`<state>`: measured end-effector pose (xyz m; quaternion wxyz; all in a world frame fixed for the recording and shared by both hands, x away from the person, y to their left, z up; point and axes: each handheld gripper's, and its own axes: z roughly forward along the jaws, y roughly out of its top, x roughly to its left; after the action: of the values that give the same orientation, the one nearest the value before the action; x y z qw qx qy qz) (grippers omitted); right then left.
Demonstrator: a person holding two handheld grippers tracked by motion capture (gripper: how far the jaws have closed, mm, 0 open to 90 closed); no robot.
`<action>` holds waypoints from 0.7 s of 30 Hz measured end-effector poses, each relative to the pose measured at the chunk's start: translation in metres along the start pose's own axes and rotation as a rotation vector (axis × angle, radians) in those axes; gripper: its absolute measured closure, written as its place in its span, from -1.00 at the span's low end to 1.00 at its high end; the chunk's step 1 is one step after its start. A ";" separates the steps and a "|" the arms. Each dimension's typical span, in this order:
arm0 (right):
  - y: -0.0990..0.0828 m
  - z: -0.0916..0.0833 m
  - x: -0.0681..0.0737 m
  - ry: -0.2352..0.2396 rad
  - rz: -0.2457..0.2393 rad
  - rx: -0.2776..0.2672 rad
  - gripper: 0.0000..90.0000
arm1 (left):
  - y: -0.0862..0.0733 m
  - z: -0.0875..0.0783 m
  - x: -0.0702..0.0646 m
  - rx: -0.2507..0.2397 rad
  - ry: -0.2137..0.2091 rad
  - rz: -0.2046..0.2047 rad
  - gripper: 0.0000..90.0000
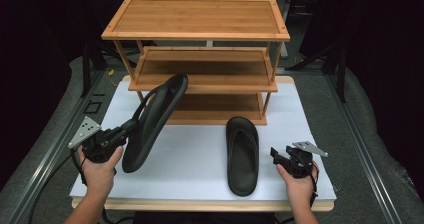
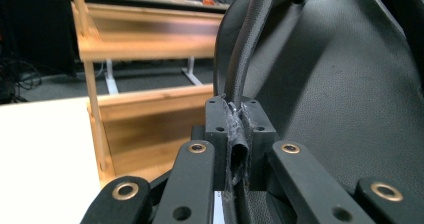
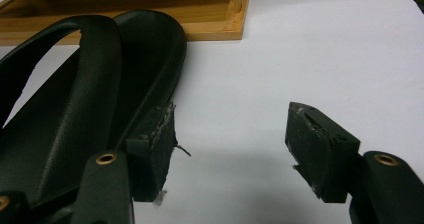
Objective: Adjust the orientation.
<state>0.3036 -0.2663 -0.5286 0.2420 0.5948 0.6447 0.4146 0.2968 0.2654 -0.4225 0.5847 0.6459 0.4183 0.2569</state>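
My left gripper [image 1: 131, 126] is shut on the strap of a black flip-flop [image 1: 152, 121], which hangs tilted above the white board with its toe up near the rack's middle shelf. In the left gripper view the strap [image 2: 239, 84] is pinched between the two pads, and the sole [image 2: 345, 99] fills the right side. A second black flip-flop [image 1: 242, 154] lies flat on the board at centre right. My right gripper [image 1: 276, 155] stands open just right of it, its left pad [image 3: 155, 151] close beside the sandal's edge [image 3: 150, 79].
A three-tier bamboo shoe rack [image 1: 200, 34] stands at the back of the white board [image 1: 300, 114], its bottom shelf [image 3: 150, 19] just beyond the lying sandal. Dark floor and metal rails surround the table.
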 end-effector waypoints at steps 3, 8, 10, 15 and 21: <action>0.000 0.000 0.000 0.003 0.000 0.002 -0.19 | 0.007 0.005 0.003 -0.017 0.002 -0.009 0.87; 0.000 0.000 0.000 -0.003 0.000 -0.001 -0.19 | 0.019 0.016 0.008 -0.042 0.018 -0.015 0.87; 0.000 0.000 0.000 0.000 0.000 0.000 -0.19 | 0.025 0.023 0.011 -0.051 0.020 -0.030 0.87; 0.000 -0.001 0.000 0.003 0.001 -0.004 -0.19 | 0.038 0.041 0.018 -0.065 0.057 -0.041 0.87; 0.000 -0.001 -0.001 0.007 0.005 -0.003 -0.19 | 0.052 0.066 0.025 -0.058 0.111 -0.048 0.87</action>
<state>0.3028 -0.2670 -0.5285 0.2397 0.5946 0.6434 0.4184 0.3764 0.2527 -0.3877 0.5850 0.6034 0.4577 0.2902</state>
